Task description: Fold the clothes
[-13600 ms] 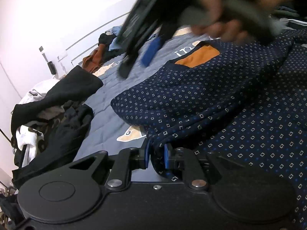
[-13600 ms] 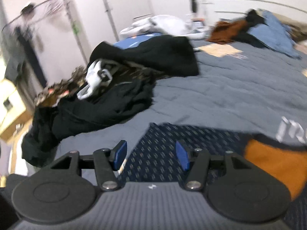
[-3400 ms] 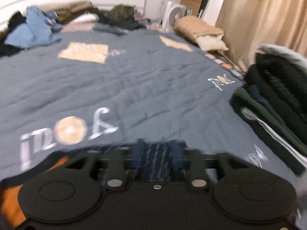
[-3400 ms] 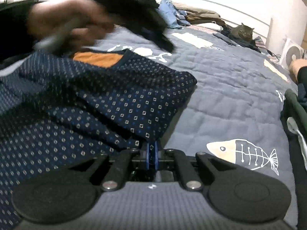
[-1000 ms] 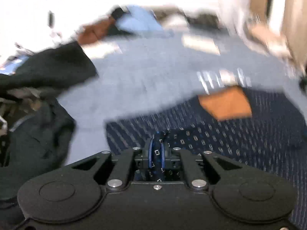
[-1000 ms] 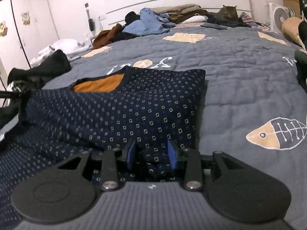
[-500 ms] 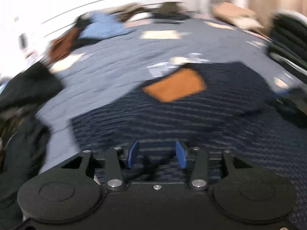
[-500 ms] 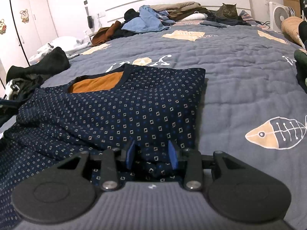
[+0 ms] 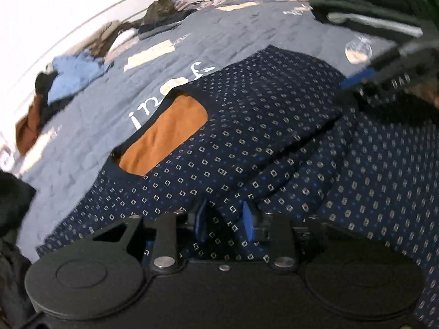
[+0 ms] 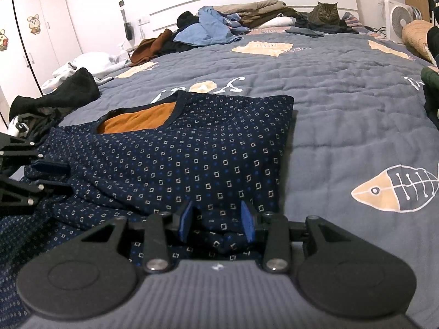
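2 claws (image 9: 223, 223) (image 10: 216, 224), 1 navy shirt (image 10: 192, 150).

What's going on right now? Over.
Left gripper closing around navy square-patterned shirt fold, right gripper open over bunched hem. Nothing in the way.

The navy sweater (image 10: 192, 148) is soft matt knit cloth with a small woven square pattern and a smooth orange lining (image 10: 137, 120) at its neck. The bed's grey quilt (image 10: 343, 104), at 1 o'clock from it, is matt stitched cloth, puckered. The right gripper (image 10: 216, 220) is matt black plastic, ribbed, with shiny metal screws.
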The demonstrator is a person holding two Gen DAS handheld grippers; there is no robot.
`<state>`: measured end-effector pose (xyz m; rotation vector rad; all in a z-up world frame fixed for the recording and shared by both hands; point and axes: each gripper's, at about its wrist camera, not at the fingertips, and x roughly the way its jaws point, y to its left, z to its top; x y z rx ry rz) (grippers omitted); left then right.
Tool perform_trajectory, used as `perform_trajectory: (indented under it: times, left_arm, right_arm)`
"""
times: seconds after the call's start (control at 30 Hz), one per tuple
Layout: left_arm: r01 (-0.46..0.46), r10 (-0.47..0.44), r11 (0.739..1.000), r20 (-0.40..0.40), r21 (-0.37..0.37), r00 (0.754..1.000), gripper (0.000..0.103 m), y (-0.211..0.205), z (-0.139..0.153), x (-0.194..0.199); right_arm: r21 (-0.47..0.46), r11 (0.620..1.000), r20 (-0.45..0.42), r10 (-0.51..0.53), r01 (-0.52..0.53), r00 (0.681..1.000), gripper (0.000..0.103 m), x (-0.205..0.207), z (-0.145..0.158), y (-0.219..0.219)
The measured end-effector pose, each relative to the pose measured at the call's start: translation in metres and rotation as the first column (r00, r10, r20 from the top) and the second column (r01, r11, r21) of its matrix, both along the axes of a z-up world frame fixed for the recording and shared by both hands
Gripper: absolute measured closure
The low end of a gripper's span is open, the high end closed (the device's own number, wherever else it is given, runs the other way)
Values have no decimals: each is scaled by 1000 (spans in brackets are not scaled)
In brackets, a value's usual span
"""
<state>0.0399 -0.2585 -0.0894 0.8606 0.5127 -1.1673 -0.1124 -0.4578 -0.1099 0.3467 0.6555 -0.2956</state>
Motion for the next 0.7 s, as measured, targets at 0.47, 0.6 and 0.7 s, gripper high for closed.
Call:
perform_trajectory:
  times: [0.47, 0.6, 0.7]
  left_arm:
    - [143, -143, 989, -14, 39, 990, 102, 23, 14, -8]
    - [146, -143, 989, -103, 24, 984, 103, 47, 33, -11]
    - [132, -125, 990, -127, 51, 984, 102, 49, 38, -17]
  right_arm:
    - [2, 1000, -2, 4, -4, 1000, 64, 0, 0, 1]
    - [10, 1000, -2, 7, -7, 1000, 64, 0, 1, 1]
    - [11, 1000, -6, 8, -8, 1000, 64, 0, 1, 0]
